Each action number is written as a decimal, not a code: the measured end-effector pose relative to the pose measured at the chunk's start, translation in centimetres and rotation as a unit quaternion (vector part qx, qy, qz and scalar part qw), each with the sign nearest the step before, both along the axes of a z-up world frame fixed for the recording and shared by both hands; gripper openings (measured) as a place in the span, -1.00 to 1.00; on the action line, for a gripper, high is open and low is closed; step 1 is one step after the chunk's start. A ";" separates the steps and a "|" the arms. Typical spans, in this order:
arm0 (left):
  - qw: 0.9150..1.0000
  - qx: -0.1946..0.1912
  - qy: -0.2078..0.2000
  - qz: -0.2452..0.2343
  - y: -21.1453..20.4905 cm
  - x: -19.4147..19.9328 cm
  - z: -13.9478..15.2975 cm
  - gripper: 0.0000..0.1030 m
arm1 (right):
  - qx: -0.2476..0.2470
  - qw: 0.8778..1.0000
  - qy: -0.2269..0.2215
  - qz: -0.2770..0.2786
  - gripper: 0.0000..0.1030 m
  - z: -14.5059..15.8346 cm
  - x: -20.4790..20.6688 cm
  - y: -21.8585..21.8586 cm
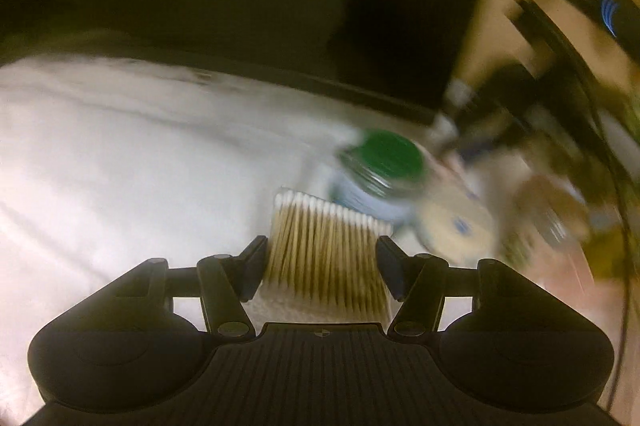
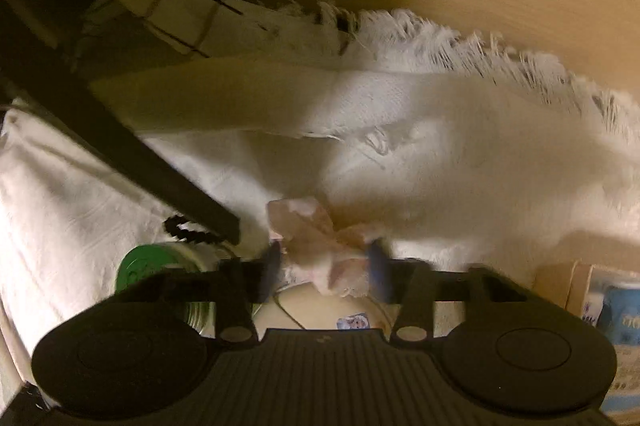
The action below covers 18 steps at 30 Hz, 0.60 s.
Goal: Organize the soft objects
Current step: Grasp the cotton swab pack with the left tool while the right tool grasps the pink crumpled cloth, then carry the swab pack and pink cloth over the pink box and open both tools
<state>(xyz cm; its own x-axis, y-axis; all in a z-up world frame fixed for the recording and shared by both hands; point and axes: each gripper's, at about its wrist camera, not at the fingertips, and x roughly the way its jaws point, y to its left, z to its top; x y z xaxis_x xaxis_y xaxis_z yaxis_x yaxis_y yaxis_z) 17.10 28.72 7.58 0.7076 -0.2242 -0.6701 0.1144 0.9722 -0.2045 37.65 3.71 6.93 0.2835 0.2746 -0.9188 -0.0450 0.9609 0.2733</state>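
Cotton swabs (image 1: pixel 326 250) near cloth edge (image 1: pixel 280 81).

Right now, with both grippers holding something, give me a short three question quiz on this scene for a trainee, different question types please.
1. True or false: the left gripper is shut on a pack of cotton swabs.
2. Multiple choice: the lid on the jar just beyond the swabs is A) red, B) green, C) black.
3. Fill in: the right gripper is closed on a crumpled pinkish ____ wad, above a white fringed cloth.

Key: 1 true. 2 B. 3 tissue (it looks like soft paper, though the view is blurred).
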 end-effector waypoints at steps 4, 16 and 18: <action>0.998 0.004 -0.014 0.056 2.6 2.7 1.1 0.24 | 0.006 0.999 -0.050 0.014 -0.93 2.9 -2.2 -1.1; 0.992 0.010 -0.127 -0.003 -3.8 7.4 12.4 0.24 | 0.042 0.975 -0.216 -0.039 -0.93 17.7 -13.4 -10.5; 0.991 0.000 -0.132 -0.030 -6.0 7.7 13.3 0.24 | 0.035 0.970 -0.233 -0.052 -0.93 19.1 -15.2 -12.0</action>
<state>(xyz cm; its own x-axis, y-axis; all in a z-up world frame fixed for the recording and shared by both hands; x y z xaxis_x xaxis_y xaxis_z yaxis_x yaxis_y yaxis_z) 24.79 22.69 20.87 0.8440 -0.2708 -0.4630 0.2211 0.9621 -0.1596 22.50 -8.30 25.99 0.6942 0.2785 -0.6637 -0.0826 0.9468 0.3109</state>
